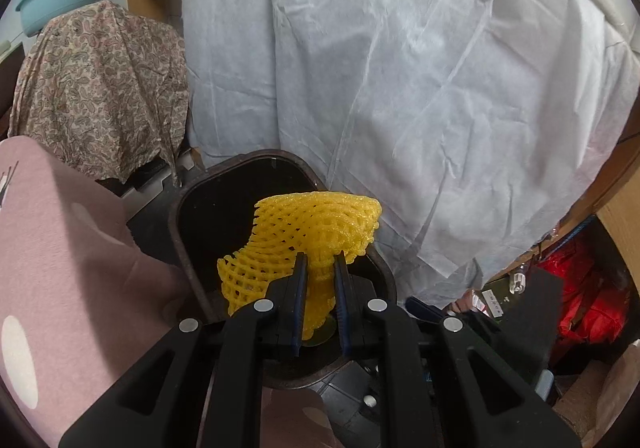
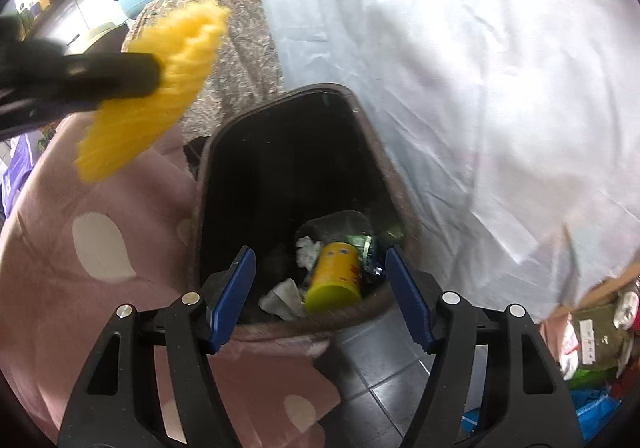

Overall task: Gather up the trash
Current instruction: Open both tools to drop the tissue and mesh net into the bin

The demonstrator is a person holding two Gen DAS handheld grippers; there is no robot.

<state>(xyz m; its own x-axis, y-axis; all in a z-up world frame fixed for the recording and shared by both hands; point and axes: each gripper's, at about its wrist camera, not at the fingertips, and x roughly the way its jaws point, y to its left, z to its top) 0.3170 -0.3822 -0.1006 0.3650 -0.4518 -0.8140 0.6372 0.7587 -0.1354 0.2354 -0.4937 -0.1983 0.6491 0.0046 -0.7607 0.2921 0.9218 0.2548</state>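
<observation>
The left tool (image 1: 320, 268) clenches a yellow foam fruit net (image 1: 316, 224) over the open trash bin (image 2: 208, 176), not yet dropped. The right tool (image 2: 320, 268) hangs released above the bin, where a yellow can (image 2: 334, 276) and crumpled paper (image 2: 284, 298) already lie.

Yellow foam net (image 2: 160, 88) blurred, perhaps mid-motion; left claw (image 2: 132, 76) smeared

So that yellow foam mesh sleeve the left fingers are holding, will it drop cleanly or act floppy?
The yellow foam mesh sleeve is probably soft: it pinches narrow between the left fingers and flares wide beyond them. Being open netting, it likely weighs little and may drift or snag on the rim of the dark plastic bin rather than fall straight in.
</observation>
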